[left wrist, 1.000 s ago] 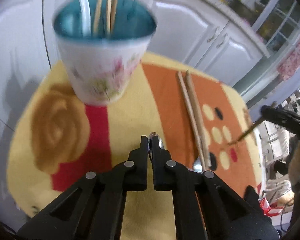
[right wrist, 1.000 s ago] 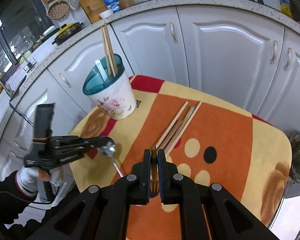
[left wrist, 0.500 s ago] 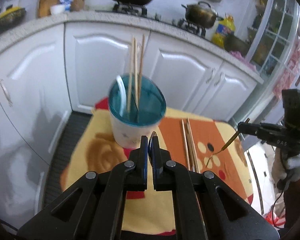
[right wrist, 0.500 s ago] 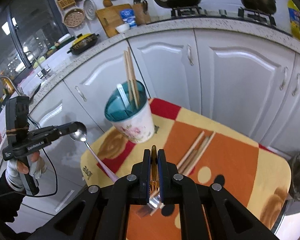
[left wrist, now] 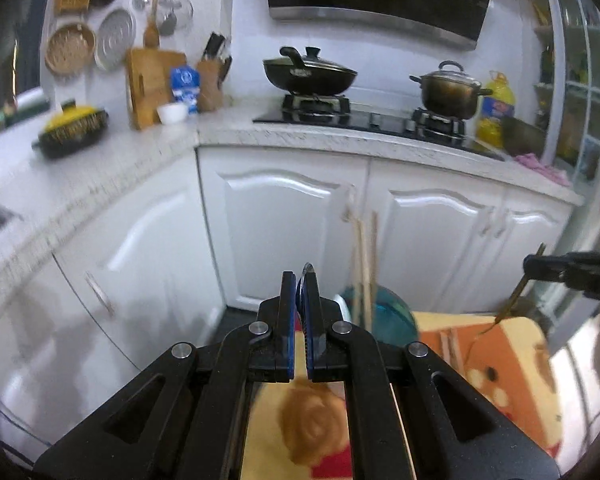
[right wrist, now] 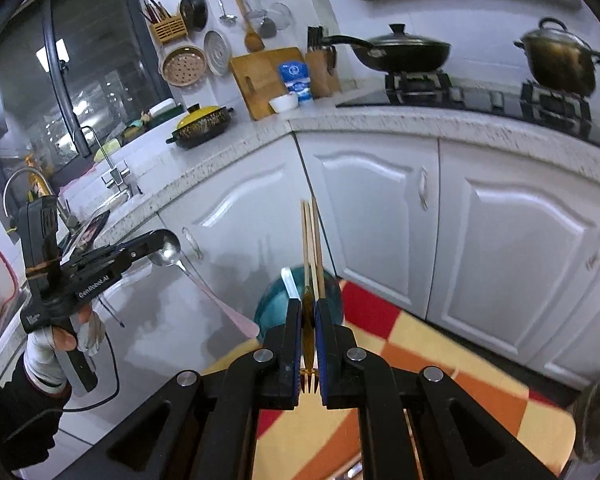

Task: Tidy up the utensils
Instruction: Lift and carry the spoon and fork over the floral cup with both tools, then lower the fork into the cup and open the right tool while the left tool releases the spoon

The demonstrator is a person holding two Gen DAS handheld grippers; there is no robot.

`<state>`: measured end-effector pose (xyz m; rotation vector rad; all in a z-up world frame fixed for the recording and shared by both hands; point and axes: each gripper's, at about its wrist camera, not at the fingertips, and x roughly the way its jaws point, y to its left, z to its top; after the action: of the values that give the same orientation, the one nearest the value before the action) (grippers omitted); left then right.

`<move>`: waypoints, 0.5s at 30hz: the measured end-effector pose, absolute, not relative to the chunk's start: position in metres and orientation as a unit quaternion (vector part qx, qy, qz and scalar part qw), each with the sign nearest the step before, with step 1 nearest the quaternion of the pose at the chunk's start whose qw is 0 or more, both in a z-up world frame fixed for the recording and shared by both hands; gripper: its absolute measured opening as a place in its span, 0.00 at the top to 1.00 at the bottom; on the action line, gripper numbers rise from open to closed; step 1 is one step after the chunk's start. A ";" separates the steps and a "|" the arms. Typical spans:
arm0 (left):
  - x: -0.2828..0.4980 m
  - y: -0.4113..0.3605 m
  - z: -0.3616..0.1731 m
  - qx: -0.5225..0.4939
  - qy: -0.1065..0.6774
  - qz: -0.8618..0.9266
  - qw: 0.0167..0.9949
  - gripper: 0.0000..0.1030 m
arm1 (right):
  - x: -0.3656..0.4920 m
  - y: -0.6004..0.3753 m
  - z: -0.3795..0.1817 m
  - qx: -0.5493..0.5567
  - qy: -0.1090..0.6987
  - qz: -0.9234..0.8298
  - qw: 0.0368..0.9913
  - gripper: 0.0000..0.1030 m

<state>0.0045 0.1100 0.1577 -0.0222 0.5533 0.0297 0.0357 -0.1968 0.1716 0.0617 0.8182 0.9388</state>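
Note:
My left gripper (left wrist: 299,280) is shut on a metal spoon with a pink handle (right wrist: 168,250); the right wrist view shows the gripper (right wrist: 156,240) raised left of the cup, handle hanging down. My right gripper (right wrist: 309,304) is shut on a gold fork (right wrist: 309,382), tines toward the camera; the left wrist view shows the fork (left wrist: 512,300) hanging from that gripper (left wrist: 530,270) at the right. The teal-lined floral cup (left wrist: 388,312) holds wooden chopsticks (right wrist: 311,240) and a white utensil. More chopsticks (left wrist: 448,346) lie on the mat.
A yellow, orange and red patterned mat (right wrist: 440,360) covers the small table. White cabinet doors (right wrist: 380,200) stand behind it. On the counter are a wok (right wrist: 400,52), a pot (right wrist: 556,60) and a yellow casserole (right wrist: 202,120).
Both grippers have risen well above the table with spoon and fork, and the views have tilted up from the mat to the counter and wall.

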 end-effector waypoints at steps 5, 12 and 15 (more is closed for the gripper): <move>0.033 0.104 0.148 0.045 0.278 0.041 0.959 0.98 | 0.056 -0.168 0.172 0.019 0.385 0.439 0.812 0.94; 0.056 0.076 0.123 0.126 0.292 0.045 0.947 0.98 | 0.084 -0.138 0.151 0.012 0.399 0.426 0.812 0.94; 0.064 0.067 0.108 0.136 0.305 0.039 0.942 0.98 | 0.092 -0.129 0.137 0.009 0.407 0.419 0.812 0.94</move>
<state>0.0637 0.0672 0.1083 0.2771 0.6217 0.0803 0.0924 -0.1290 0.1372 0.0202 0.8702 0.8940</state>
